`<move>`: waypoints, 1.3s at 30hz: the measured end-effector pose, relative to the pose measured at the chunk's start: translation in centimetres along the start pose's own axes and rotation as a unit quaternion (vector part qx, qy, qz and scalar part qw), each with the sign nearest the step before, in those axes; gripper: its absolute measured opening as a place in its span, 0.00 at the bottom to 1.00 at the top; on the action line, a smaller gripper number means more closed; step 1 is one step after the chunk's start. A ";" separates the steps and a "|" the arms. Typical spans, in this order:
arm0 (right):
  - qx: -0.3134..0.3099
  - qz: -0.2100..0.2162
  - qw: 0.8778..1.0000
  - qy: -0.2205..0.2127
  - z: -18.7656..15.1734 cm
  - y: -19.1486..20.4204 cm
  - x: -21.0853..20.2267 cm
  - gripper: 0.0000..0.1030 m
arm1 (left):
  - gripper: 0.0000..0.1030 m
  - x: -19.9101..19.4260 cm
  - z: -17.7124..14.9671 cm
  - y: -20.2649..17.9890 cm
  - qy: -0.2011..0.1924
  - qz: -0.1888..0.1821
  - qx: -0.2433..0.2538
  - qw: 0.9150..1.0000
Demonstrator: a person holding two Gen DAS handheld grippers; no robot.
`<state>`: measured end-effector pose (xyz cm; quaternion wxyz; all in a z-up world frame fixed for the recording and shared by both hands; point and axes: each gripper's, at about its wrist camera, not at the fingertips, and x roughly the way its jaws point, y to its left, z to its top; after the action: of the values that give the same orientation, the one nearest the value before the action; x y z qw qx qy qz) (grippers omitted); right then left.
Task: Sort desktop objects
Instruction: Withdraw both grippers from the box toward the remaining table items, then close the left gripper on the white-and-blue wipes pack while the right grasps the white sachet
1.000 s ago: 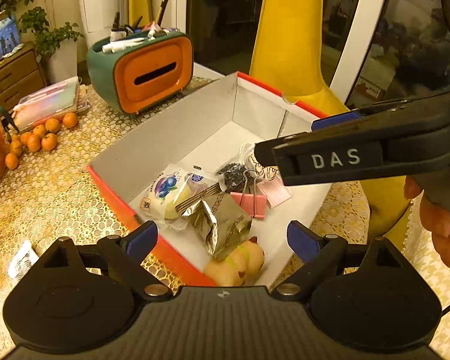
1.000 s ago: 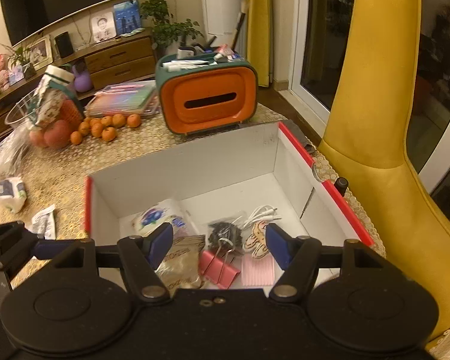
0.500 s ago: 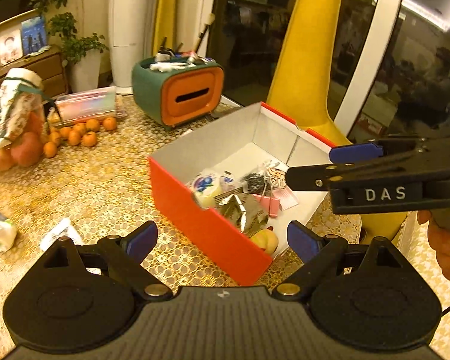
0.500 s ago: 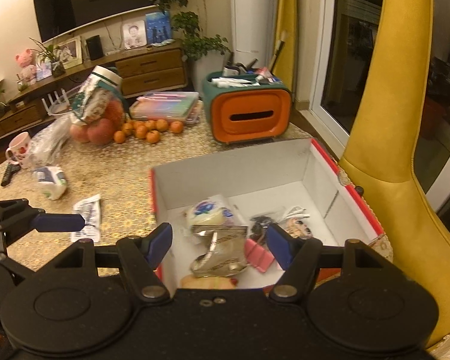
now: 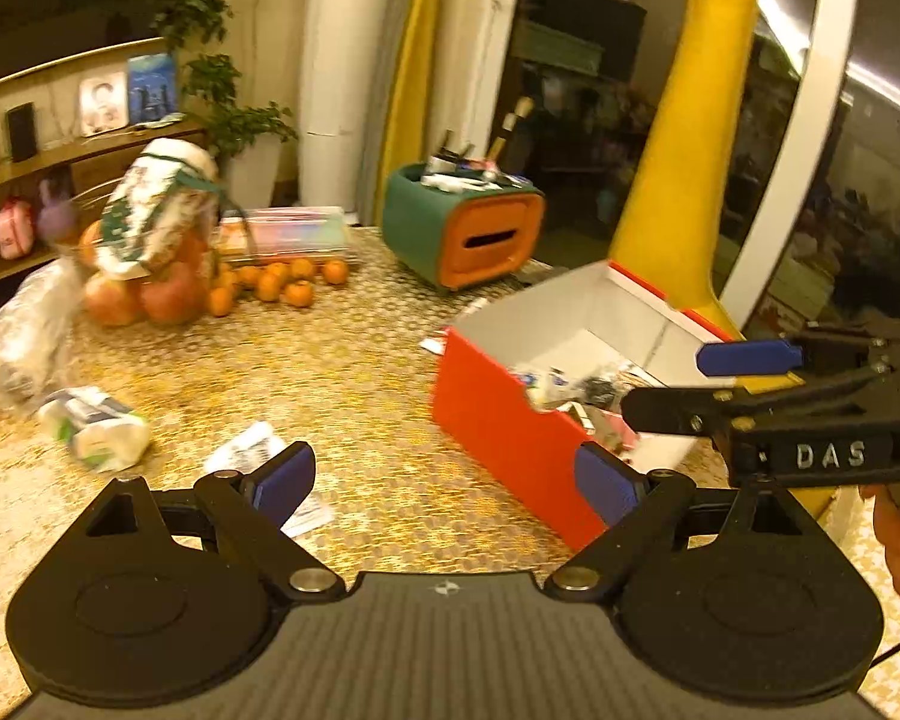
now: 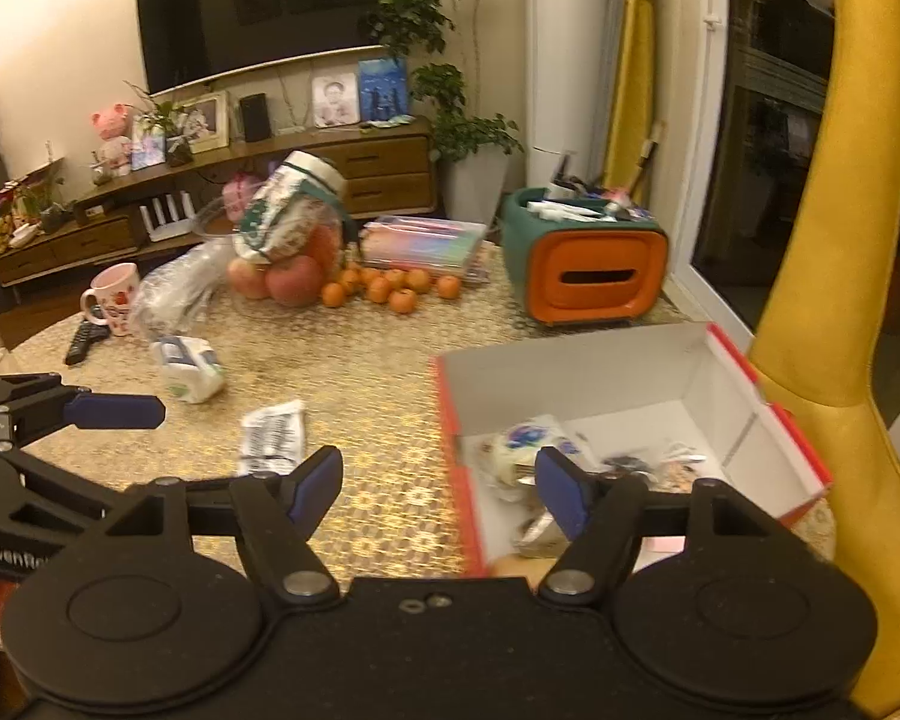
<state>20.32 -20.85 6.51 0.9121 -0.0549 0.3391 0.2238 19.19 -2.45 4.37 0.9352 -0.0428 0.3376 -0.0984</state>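
A red box [image 5: 510,438] with white inner walls [image 6: 576,372] stands on the gold patterned table; it holds snack packets, a round blue-and-white pack [image 6: 525,441], binder clips and other small items. A flat white packet [image 5: 249,450] [image 6: 273,432] and a tissue pack [image 5: 99,429] [image 6: 189,366] lie loose on the table. My left gripper [image 5: 444,483] is open and empty, above the table left of the box. My right gripper [image 6: 438,486] hangs over the box's left wall; its jaws are opening with nothing held between them. It also shows in the left wrist view, its blue pad [image 5: 747,357] over the box.
At the back stand a green-and-orange organiser [image 6: 588,273], oranges [image 6: 390,288], apples under a jar [image 6: 294,222], a plastic bag [image 6: 177,291], a mug [image 6: 114,294] and a remote [image 6: 84,339]. A yellow chair [image 6: 822,312] rises right of the box.
Both grippers have drawn back and up from over the box, towards the left. The box now sits smaller and to the right, and more of the table shows.
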 end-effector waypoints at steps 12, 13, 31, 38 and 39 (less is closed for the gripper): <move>-0.034 0.012 0.999 -0.010 -0.9 5.9 3.5 0.72 | 0.91 -0.5 -1.7 8.3 -0.011 0.072 -0.040 0.997; -0.037 0.013 0.999 -0.011 -1.1 6.3 3.8 0.73 | 0.91 -0.4 -1.9 8.8 -0.010 0.077 -0.042 0.996; -0.053 0.056 0.997 0.002 -2.5 10.6 12.5 0.91 | 1.00 4.6 -4.0 17.3 0.000 0.142 -0.094 0.985; -0.053 0.062 0.996 0.030 -3.0 11.3 16.3 0.91 | 1.00 7.4 -2.5 19.4 0.008 0.164 -0.082 0.983; -0.054 0.062 0.996 0.033 -3.0 11.4 16.8 0.91 | 1.00 7.7 -2.2 19.8 0.006 0.167 -0.078 0.983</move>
<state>24.73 -5.22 -6.00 0.8802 -0.0901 0.3596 0.2963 26.67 15.21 -5.06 0.9302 -0.0576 0.3523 0.0857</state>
